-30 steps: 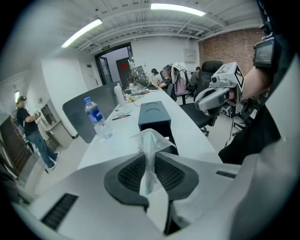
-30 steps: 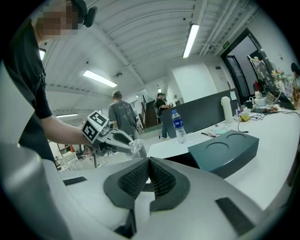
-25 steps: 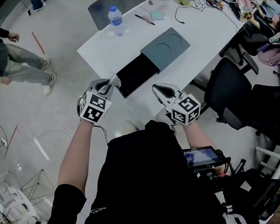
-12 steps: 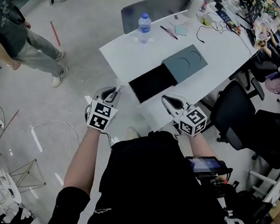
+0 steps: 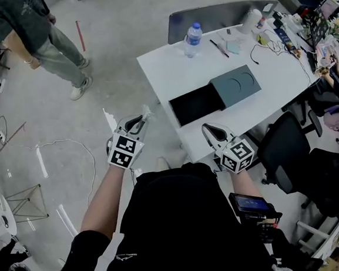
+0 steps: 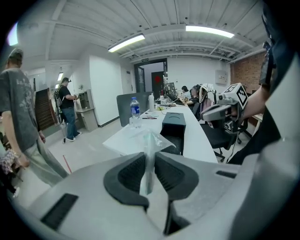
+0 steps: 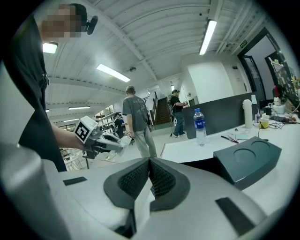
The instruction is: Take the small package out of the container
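Note:
The container (image 5: pixel 235 87) is a grey box on the white table (image 5: pixel 164 65), with its black drawer (image 5: pixel 196 106) pulled out toward me. A small clear plastic package (image 5: pixel 145 112) sticks up between the pads of my left gripper (image 5: pixel 142 119), which is shut on it and held left of the table, off its edge. The left gripper view shows the package (image 6: pixel 149 149) pinched in the left gripper (image 6: pixel 149 159), with the container (image 6: pixel 173 123) beyond. My right gripper (image 5: pixel 208 130) is shut and empty near the table's front edge; its jaws meet in the right gripper (image 7: pixel 149 163) view.
A water bottle (image 5: pixel 192 39), pens and cables lie at the table's far side. A black office chair (image 5: pixel 289 151) stands to the right. A person (image 5: pixel 28 32) stands on the floor at the far left. Cables (image 5: pixel 70 143) trail over the floor.
My left gripper has drawn back from the drawer's corner with the package still in it. Both grippers now sit farther from the container, and the head view has shifted back.

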`<state>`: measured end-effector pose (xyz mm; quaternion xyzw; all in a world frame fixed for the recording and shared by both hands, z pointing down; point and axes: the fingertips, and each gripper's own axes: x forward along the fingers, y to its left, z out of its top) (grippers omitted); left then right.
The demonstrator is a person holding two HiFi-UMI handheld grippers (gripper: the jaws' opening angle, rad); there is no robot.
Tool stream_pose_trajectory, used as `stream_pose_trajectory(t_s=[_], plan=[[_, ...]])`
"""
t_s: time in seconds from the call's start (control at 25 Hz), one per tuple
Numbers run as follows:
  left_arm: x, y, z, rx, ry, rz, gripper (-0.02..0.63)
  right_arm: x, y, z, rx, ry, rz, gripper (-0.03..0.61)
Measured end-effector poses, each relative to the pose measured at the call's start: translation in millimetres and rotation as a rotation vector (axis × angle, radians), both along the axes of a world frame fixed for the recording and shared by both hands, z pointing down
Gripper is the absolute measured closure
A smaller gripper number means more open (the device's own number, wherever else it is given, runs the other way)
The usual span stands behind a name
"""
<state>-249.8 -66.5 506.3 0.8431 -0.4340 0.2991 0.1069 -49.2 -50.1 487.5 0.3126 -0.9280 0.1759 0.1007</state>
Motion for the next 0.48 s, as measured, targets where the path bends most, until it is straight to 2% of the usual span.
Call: stream_pose_trajectory(t_s=[0.48], plan=[[-29.1,43.7,5.9,0.017,0.083,-0.071,0.545,-20.7,25.7,1.6,0.007,0.026,-0.003,0.552]])
